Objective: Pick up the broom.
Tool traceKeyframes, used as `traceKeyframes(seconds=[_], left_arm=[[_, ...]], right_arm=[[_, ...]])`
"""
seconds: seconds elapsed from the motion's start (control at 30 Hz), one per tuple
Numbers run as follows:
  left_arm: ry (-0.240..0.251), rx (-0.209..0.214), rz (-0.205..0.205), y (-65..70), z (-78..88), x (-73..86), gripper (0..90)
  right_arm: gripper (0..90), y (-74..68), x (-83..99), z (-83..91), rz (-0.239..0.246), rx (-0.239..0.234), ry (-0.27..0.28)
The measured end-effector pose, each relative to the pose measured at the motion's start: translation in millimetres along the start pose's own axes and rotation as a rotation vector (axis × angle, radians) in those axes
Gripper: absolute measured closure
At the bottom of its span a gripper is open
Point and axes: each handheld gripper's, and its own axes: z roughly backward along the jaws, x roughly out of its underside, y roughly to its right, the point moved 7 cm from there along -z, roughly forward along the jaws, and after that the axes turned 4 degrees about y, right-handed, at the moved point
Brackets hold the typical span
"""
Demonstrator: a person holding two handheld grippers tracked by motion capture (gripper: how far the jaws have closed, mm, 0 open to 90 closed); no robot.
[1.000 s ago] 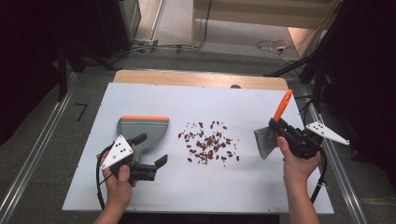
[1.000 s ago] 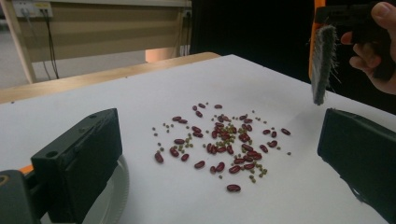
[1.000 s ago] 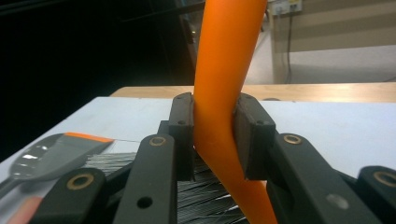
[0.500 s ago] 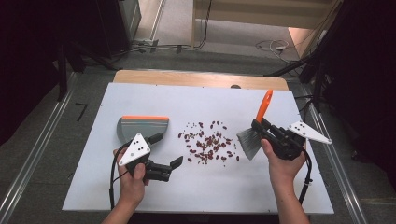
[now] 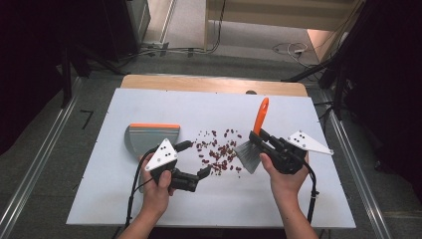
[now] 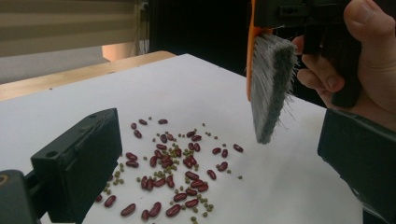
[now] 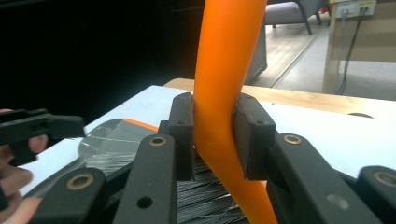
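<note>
High view: white table [image 5: 298,199] w/ a scatter of red beans [image 5: 219,152] mid-table, small greenish bits mixed in. Grey dustpan [image 5: 149,137] w/ orange rim sits left of the beans, flat on the table, mouth away from the person; nothing visible inside it. Left gripper [image 5: 204,173] lies low in the person's left hand, just in front of the dustpan, jaws spread, nothing btwn them, tips at the near-left edge of the bean scatter. Right gripper [image 5: 256,137] is clamped on the brush [image 5: 254,144]: orange handle points up and away, grey bristles hang at the right edge of the beans, apparently just off the table.

Left gripper view: its two black jaws stand wide apart, released, w/ beans [image 6: 173,172] on the table btwn and beyond them. Brush [image 6: 271,88] hangs bristles-down above the table, just right of the pile, clear of the beans. Person's right hand [image 6: 355,60] wraps the other gripper at upper right.

Right gripper view: both pads [image 7: 252,135] press the orange brush handle [image 7: 224,93] from either side; dark bristles below. Dustpan [image 7: 109,144] beyond at left, pan looks empty; part of it is hidden by the jaws. Left hand and gripper at far left edge.
</note>
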Motion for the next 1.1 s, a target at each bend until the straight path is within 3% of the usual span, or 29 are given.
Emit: traceKeyframes(seconds=[0.33, 0.63, 0.8, 1.03, 1.1], left_arm=[[-0.002, 0.027, 0.024, 12.0, -12.8, -1.5, 0.0], [-0.018, 0.069, 0.039, 24.7, -20.7, 1.1, 0.2], [-0.052, 0.038, 0.066, 30.3, -32.2, 6.2, 2.5], [-0.112, -0.02, 0.075, 33.5, -41.3, 14.4, 19.6], [-0.117, -0.034, 0.066, 37.1, -42.7, 15.7, 31.1]], right_arm=[[69.2, -26.9, 1.3, -8.0, 0.02, -0.047, 0.005], [69.2, -42.4, 1.1, -12.2, 0.021, -0.075, 0.014], [69.2, -51.6, 1.2, -12.5, 0.025, -0.09, 0.019], [69.1, -64.1, 1.9, -13.4, 0.033, -0.103, 0.022], [69.1, -67.5, 2.0, -14.0, 0.03, -0.109, 0.025]])
